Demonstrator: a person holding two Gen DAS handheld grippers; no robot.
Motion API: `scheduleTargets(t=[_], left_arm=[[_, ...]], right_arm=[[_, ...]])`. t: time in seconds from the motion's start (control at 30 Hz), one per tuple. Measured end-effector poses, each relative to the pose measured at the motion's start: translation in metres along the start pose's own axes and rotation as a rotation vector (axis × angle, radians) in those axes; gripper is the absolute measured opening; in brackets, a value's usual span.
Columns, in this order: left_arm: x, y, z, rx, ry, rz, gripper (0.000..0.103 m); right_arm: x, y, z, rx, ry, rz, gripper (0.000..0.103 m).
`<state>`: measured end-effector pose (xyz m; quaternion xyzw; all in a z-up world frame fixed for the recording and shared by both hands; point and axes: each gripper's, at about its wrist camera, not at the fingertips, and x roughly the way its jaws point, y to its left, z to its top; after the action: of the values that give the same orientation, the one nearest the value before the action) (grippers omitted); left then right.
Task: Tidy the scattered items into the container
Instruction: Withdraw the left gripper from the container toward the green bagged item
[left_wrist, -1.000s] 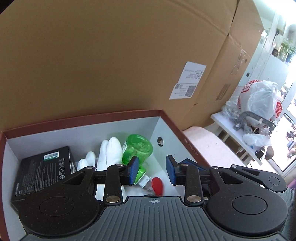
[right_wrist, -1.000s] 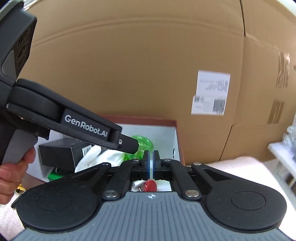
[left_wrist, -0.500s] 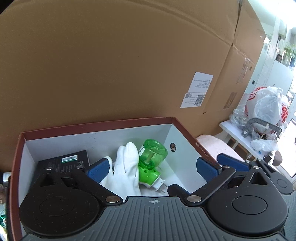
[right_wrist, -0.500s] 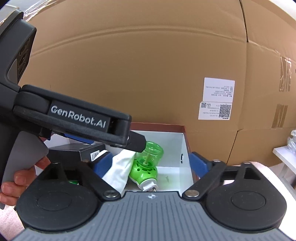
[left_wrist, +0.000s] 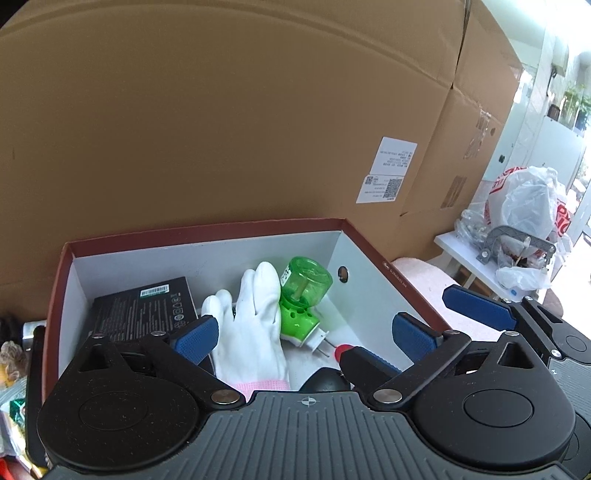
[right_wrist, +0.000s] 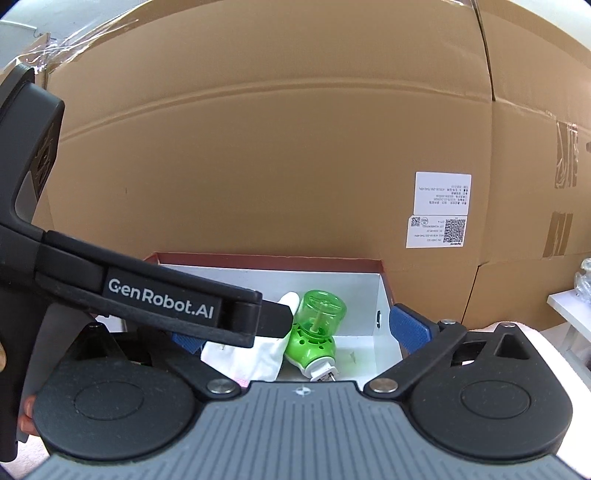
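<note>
A red-rimmed box with white inside (left_wrist: 207, 230) (right_wrist: 266, 261) stands against the cardboard. In it lie a white glove (left_wrist: 255, 325) (right_wrist: 255, 356), a green plug-in vaporizer (left_wrist: 301, 299) (right_wrist: 317, 325), a black packet (left_wrist: 144, 308) and a small red-tipped item (left_wrist: 343, 350). My left gripper (left_wrist: 303, 334) is open and empty above the box's near side. My right gripper (right_wrist: 299, 334) is open and empty; its blue right pad (right_wrist: 408, 326) shows, and the left gripper's body (right_wrist: 159, 299) covers its left finger.
A large cardboard carton (left_wrist: 258, 110) with a white label (left_wrist: 388, 170) rises right behind the box. A white side table with plastic bags (left_wrist: 524, 218) stands at the right. Clutter lies at the far left (left_wrist: 11, 354). A pink cloth surface (left_wrist: 424, 280) lies right of the box.
Both grippers opened wide: the right from fully shut, the left from a narrow gap. Both pulled back and up from the box. The red-tipped item now lies in the box.
</note>
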<state>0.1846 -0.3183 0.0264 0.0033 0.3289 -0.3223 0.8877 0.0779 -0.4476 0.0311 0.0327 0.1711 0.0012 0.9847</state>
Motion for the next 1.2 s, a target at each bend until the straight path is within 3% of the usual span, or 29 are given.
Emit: scheduleTargets(t=[0.27, 0.5, 0.8, 1.2], left_arm=[[-0.034, -0.006, -0.013, 0.013, -0.027, -0.027, 0.103], [-0.075, -0.002, -0.046, -0.049, -0.081, -0.041, 0.103], [-0.114, 0.03, -0.111, -0.157, -0.083, 0.014, 0.103], [-0.17, 0.093, -0.176, -0.283, -0.081, 0.109, 0.103]], right_arm=[[-0.022, 0.018, 0.001, -0.033, -0.013, 0.016, 0.102], [-0.048, 0.04, -0.004, -0.042, -0.029, 0.049, 0.103], [-0.075, 0.092, -0.042, -0.093, 0.005, 0.115, 0.103], [-0.072, 0.168, -0.082, -0.102, 0.085, 0.268, 0.103]])
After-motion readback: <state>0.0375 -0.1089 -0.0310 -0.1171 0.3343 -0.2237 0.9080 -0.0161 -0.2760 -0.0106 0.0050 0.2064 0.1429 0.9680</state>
